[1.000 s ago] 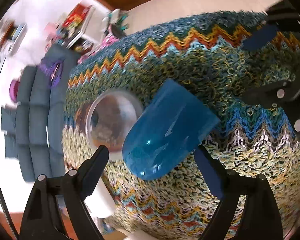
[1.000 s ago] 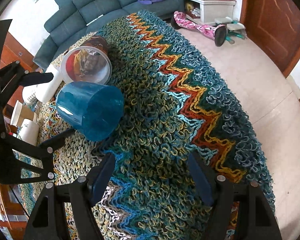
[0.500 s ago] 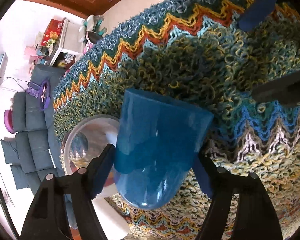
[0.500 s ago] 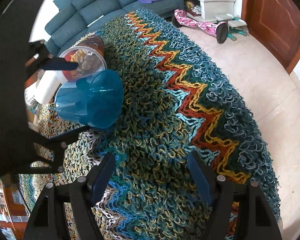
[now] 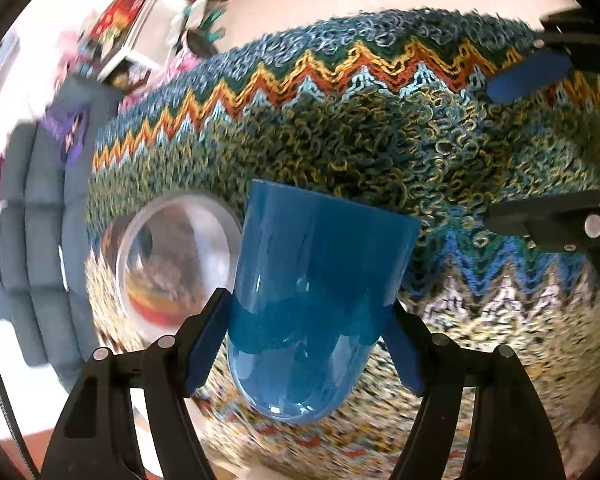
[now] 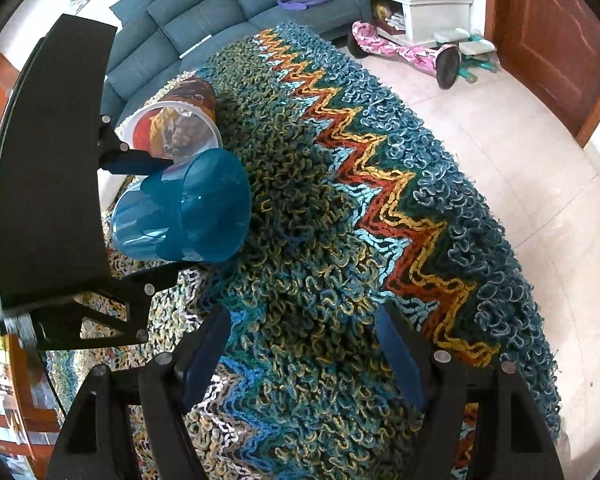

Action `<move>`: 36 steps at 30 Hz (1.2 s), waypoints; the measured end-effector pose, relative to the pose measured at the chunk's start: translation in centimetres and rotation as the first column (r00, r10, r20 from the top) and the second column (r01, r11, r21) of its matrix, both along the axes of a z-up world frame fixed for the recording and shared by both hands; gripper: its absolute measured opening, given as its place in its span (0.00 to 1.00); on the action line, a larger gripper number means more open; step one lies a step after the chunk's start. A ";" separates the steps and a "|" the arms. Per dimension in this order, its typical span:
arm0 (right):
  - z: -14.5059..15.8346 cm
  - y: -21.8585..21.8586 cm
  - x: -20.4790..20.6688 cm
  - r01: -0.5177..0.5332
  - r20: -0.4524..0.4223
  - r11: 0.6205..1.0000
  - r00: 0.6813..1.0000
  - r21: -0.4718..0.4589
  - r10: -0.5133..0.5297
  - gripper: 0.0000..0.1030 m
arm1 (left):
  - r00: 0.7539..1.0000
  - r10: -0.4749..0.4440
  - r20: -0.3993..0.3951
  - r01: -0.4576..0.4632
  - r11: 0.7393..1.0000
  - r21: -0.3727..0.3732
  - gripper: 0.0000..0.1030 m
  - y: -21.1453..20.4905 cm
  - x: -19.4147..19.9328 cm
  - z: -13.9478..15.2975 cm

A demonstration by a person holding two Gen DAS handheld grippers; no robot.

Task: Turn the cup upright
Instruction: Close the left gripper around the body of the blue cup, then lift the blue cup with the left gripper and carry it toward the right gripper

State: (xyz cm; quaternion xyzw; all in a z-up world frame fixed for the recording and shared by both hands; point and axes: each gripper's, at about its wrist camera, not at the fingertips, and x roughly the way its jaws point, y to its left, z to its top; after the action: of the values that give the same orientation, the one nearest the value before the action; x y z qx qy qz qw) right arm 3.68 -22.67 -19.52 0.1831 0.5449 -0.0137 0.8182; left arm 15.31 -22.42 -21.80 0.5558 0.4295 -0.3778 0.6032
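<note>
The translucent blue cup [image 5: 316, 300] lay on its side on the zigzag shag rug [image 5: 380, 140], base near the camera, mouth pointing far. The left gripper [image 5: 306, 334] pinched its body near the base. The right gripper [image 6: 304, 344] stood spread, holding nothing. The printed clear tub [image 6: 176, 128] just beside the cup showed no legible writing.

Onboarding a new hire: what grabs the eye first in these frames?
The translucent blue cup, lying on its side, pinched near its base by the left claw. Beneath it, the loud zigzag shag cloth. The right claw hangs open over the cloth.
</note>
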 end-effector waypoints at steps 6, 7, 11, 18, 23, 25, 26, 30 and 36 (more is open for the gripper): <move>1.0 0.0 -0.5 0.006 0.017 1.000 1.000 -0.002 -0.006 0.73 | 0.980 0.185 -0.074 -0.185 0.983 0.001 0.73 1.6 -1.0 1.0; 1.2 0.0 -0.7 0.007 0.020 1.000 1.000 -0.002 -0.007 0.73 | 0.972 0.214 -0.092 -0.215 0.977 -0.001 0.73 2.1 -1.3 1.2; 1.8 0.4 -1.2 -0.005 0.032 1.000 0.999 -0.002 0.005 0.73 | 0.941 0.302 -0.152 -0.310 0.950 -0.034 0.73 3.3 -2.7 2.0; 2.8 1.2 -2.0 -0.023 0.051 1.000 0.998 -0.010 0.024 0.73 | 0.866 0.443 -0.233 -0.475 0.873 -0.108 0.73 6.4 -5.0 3.5; 3.8 1.8 -2.6 -0.040 0.072 0.999 0.997 -0.013 0.041 0.73 | 0.768 0.574 -0.285 -0.616 0.783 -0.084 0.73 9.6 -6.0 3.8; 4.1 2.3 -2.8 -0.057 0.077 0.998 0.995 -0.011 0.058 0.73 | 0.699 0.642 -0.316 -0.690 0.721 -0.060 0.73 11.4 -6.2 3.6; 4.3 2.6 -2.8 -0.065 0.078 0.998 0.995 -0.012 0.066 0.73 | 0.659 0.675 -0.332 -0.727 0.685 -0.051 0.73 12.5 -6.6 3.6; 4.7 4.1 -3.0 -0.116 0.081 0.993 0.990 -0.015 0.117 0.73 | 0.485 0.766 -0.422 -0.851 0.525 -0.027 0.73 16.5 -7.9 3.6; 4.7 6.5 -3.4 -0.185 0.077 0.983 0.980 -0.011 0.185 0.73 | 0.260 0.818 -0.513 -0.959 0.283 -0.034 0.73 22.1 -10.2 2.8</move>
State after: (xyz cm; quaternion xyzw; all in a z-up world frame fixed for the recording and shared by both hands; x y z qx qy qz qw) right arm 0.30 -16.19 -14.85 0.1304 0.5273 0.0685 0.8368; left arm 5.12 -0.31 -19.05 0.0034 0.7088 -0.1338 0.6926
